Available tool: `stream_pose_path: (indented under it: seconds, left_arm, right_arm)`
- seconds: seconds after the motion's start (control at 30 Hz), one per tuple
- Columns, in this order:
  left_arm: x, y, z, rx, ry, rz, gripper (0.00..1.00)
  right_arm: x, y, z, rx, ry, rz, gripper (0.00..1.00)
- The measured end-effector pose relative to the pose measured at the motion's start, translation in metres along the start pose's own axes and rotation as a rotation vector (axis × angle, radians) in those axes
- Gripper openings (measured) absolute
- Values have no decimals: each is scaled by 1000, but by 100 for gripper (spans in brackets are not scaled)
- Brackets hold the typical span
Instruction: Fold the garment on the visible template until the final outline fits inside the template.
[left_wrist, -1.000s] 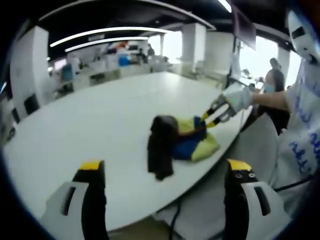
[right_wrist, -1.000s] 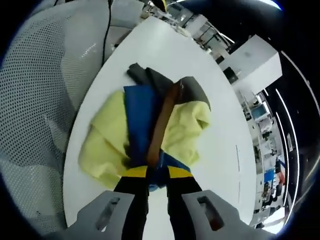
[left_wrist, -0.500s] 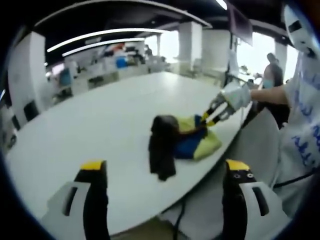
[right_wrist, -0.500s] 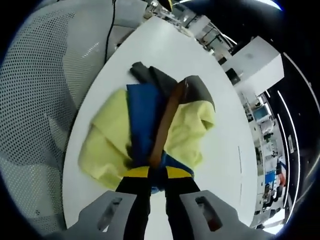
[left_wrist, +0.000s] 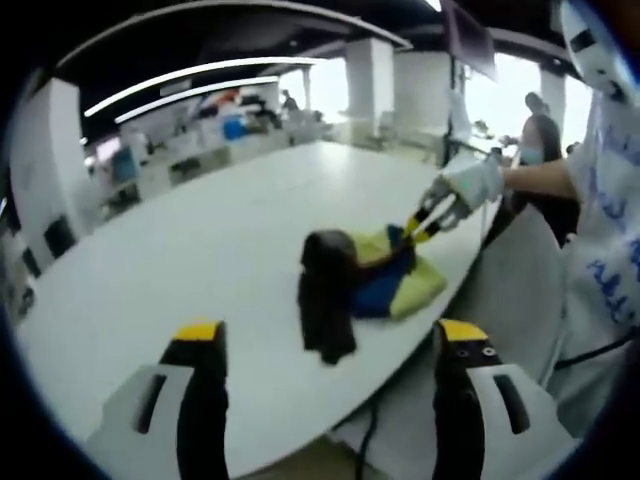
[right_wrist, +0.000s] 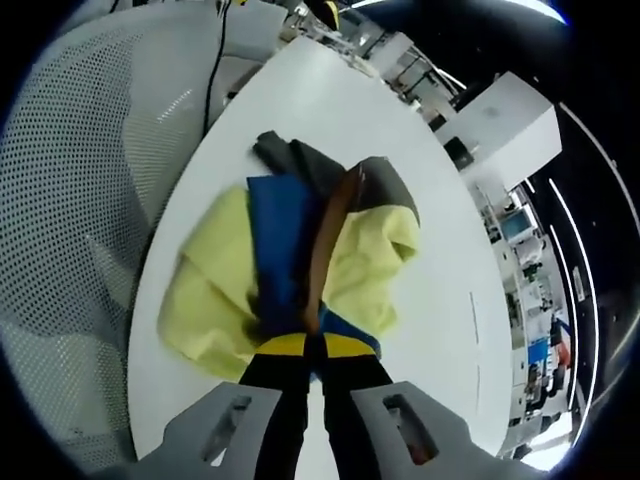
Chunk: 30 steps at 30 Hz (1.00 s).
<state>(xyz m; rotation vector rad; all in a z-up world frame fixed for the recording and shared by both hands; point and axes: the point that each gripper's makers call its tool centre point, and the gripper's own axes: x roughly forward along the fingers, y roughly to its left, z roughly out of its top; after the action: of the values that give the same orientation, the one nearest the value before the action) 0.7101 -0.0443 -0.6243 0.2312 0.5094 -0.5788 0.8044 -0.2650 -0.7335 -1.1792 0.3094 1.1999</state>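
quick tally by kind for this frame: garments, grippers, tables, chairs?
Garments: 1, a crumpled yellow, blue and dark garment near the table edge
Grippers: 2, the left gripper with jaws apart, the right gripper closed on the garment
Tables: 1, the white table
Chairs: 1, a white mesh chair beside the table
Total: 5

In your left gripper view, the crumpled yellow, blue and dark grey cloth garment (left_wrist: 362, 285) lies on the long white table (left_wrist: 200, 260), close to its near-right edge. Your right gripper (left_wrist: 418, 227) reaches in from the right and meets the garment's far-right end. Beyond that edge sits a white mesh chair (right_wrist: 75, 180). In your right gripper view, the garment lies just ahead of the right gripper (right_wrist: 309, 345).
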Motion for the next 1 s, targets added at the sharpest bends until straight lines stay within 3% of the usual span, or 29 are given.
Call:
stream_pose_path:
  seconds: [0.17, 0.3, 0.63, 0.7, 0.87, 1.0]
  left_arm:
    - [7, 2, 17, 89, -41, 27, 80]
    - [16, 0, 18, 126, -21, -5, 77]
    - [38, -7, 32, 252, -52, -47, 71]
    - [42, -8, 39, 298, -80, -55, 68]
    - [55, -9, 43, 416, -75, -73, 62]
    - [67, -13, 45, 485, -94, -127, 58]
  right_arm:
    - [-4, -3, 4, 39, -23, -9, 3]
    - [-11, -8, 8, 81, -47, -27, 3]
    - [-22, -20, 13, 158, -82, -70, 3]
    - [-22, -20, 13, 163, -78, -72, 3]
    - [-25, -21, 15, 190, -88, -76, 3]
    - [-27, -24, 16, 208, -95, -86, 3]
